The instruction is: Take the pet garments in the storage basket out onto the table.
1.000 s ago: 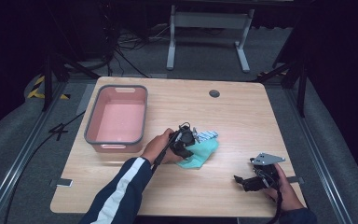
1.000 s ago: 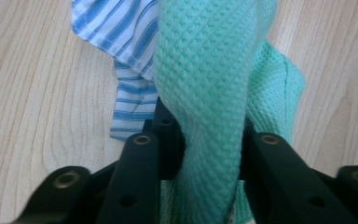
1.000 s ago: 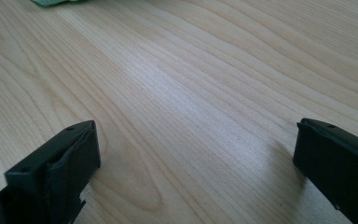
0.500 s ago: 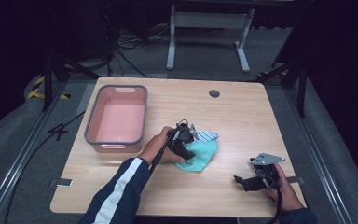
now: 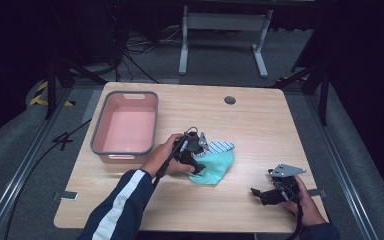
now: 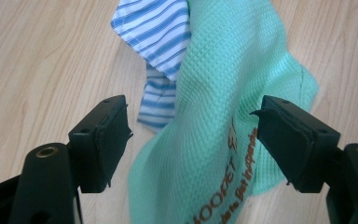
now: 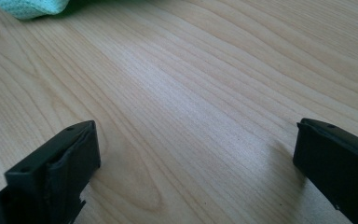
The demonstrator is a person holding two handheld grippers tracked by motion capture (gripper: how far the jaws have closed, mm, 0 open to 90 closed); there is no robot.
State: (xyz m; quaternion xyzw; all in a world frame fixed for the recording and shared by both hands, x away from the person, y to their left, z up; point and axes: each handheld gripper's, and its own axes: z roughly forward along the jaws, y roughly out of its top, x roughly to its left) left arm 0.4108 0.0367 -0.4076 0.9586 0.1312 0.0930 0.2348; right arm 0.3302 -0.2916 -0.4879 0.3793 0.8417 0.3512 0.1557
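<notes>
I am holding the left hand-held gripper (image 5: 196, 150) over the green cloth (image 6: 223, 116) near the middle of the surface (image 5: 260, 125), jaws spread wide and straddling it. The cloth is lying straight ahead between the jaws, its long axis running away from me, overlapping a striped cloth (image 6: 156, 28). The right hand-held gripper (image 5: 275, 192), also spread and empty, is waiting near the front right corner, farther off.

On the wooden desk (image 5: 260, 125) stands a pink bin (image 5: 126, 127) with a grey rim, at its left side. A round dark grommet (image 5: 230, 100) sits near the far edge.
</notes>
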